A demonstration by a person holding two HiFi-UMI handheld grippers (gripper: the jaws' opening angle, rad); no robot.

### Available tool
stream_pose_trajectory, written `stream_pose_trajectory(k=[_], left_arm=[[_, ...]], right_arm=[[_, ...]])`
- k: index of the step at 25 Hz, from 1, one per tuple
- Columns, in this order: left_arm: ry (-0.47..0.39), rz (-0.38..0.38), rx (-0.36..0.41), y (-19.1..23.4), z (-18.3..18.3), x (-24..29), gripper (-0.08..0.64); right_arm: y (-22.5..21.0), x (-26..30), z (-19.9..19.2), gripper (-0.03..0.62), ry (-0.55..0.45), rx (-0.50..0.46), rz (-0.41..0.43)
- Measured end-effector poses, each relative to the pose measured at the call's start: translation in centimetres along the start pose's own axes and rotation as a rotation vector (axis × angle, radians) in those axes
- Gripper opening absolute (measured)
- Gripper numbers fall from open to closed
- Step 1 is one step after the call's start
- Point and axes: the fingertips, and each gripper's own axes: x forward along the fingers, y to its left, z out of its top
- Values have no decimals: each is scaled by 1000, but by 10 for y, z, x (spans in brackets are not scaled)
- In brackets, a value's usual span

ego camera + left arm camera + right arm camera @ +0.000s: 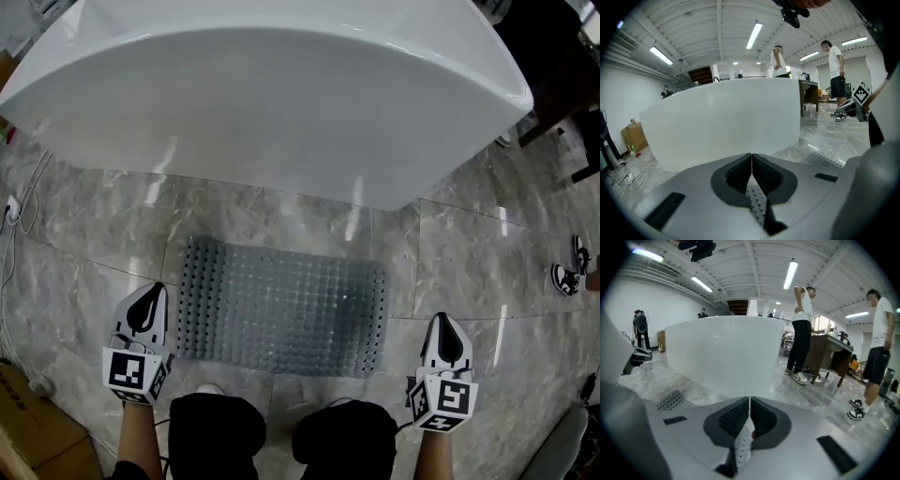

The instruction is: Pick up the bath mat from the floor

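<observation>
Bath mat: grey, studded, lying flat on the marble floor, just in front of the white bathtub. Its long side runs along the tub. Not lifted, no corner raised that I can see.

Left gripper: low, just beside the mat's left short edge, tip pointing toward the tub. Its own view shows the jaws pressed together with nothing between them. The mat's edge shows off to the right of that view, clear of the jaws.

Right gripper: near the mat's right short edge, with a strip of bare floor between them. Jaws likewise clamped together and empty. The mat lies to the left in its view.

I can't tell whether either tip touches the floor.

My operator's knees, in black, sit at the mat's near edge between the two grippers. Cardboard box at lower left. Two people stand beyond the tub near a desk.
</observation>
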Motion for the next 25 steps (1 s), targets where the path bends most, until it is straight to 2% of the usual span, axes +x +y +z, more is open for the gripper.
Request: stream_pose_trajectory(k=[4, 8, 13, 17, 18, 20, 23, 25], left_arm=[[25, 2, 1, 3, -36, 7, 8], [49, -1, -6, 7, -66, 16, 8], [88, -23, 1, 5, -99, 28, 9], [136, -60, -19, 0, -127, 39, 9], [149, -65, -31, 0, -135, 43, 9], [171, -65, -55, 1, -149, 49, 9], [228, -78, -75, 1, -178, 58, 27], [296, -102, -82, -3, -205, 63, 150]], right_arm=[[8, 18, -31, 23, 13, -5, 15], [7, 33, -50, 23, 5, 38, 12], [7, 45, -79, 23, 31, 14, 15], [15, 55, -116, 26, 104, 37, 69], [19, 58, -128, 36, 130, 39, 91], [26, 67, -151, 126, 183, 57, 132], [34, 80, -188, 178, 267, 81, 169], [38, 88, -215, 203, 341, 82, 197]])
